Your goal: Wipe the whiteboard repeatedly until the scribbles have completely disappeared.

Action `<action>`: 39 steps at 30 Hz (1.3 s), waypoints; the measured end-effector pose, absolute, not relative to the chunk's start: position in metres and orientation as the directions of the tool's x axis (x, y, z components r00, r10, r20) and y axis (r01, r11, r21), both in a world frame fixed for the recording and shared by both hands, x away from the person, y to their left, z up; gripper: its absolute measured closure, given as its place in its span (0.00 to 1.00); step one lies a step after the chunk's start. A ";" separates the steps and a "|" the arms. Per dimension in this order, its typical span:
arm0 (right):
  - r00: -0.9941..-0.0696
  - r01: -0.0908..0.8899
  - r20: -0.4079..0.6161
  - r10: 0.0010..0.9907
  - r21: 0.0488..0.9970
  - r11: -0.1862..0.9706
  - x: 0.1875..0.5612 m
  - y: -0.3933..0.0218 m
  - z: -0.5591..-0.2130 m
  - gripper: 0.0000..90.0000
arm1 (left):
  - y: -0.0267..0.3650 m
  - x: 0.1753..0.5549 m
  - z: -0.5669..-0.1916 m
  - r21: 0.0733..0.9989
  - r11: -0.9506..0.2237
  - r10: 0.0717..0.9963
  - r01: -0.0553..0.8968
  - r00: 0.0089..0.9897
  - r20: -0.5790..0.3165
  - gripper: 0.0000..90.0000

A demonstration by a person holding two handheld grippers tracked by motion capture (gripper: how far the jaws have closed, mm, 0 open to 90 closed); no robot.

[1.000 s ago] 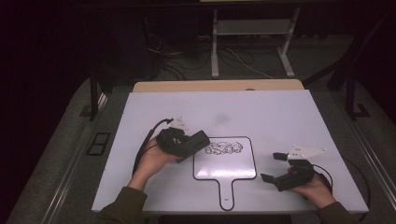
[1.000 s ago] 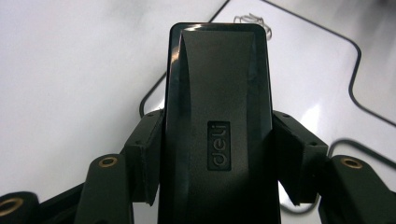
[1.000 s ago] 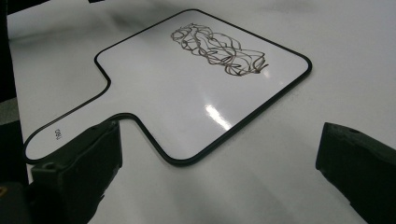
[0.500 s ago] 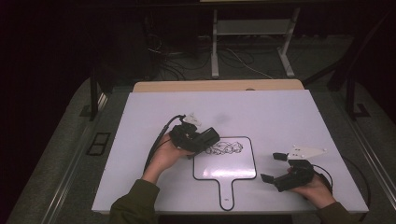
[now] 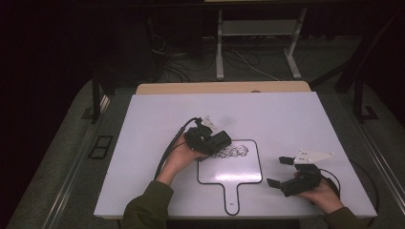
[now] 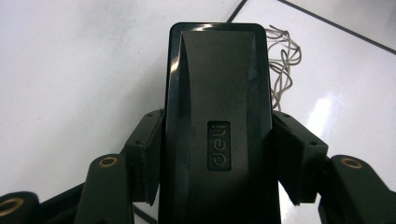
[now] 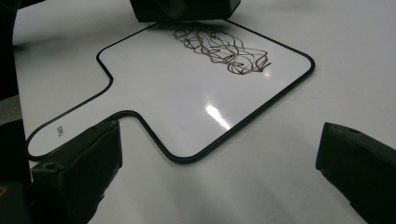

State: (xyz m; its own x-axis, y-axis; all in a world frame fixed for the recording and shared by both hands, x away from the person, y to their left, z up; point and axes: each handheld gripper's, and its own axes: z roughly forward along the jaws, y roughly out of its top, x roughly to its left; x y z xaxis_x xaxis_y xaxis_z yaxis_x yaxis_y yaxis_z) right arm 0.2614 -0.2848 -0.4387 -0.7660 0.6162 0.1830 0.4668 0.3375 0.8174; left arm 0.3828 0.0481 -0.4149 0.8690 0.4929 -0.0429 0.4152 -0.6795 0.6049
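Between left claw pads, eraser

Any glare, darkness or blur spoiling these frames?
High view: surroundings very dark, table evenly lit. Right gripper view: a bright glare spot on the whiteboard, scribble sharp. Left gripper view: eraser close but readable, glare at right.

Olive-green sleeves; black grippers with brass-ringed screws, black cables, and a grey three-cornered plate.
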 end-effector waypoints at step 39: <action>-0.770 0.464 0.175 0.614 0.813 0.350 0.261 -0.284 -0.440 0.00 | 0.019 0.368 -0.427 0.563 -0.750 0.418 0.346 0.908 -0.002 0.44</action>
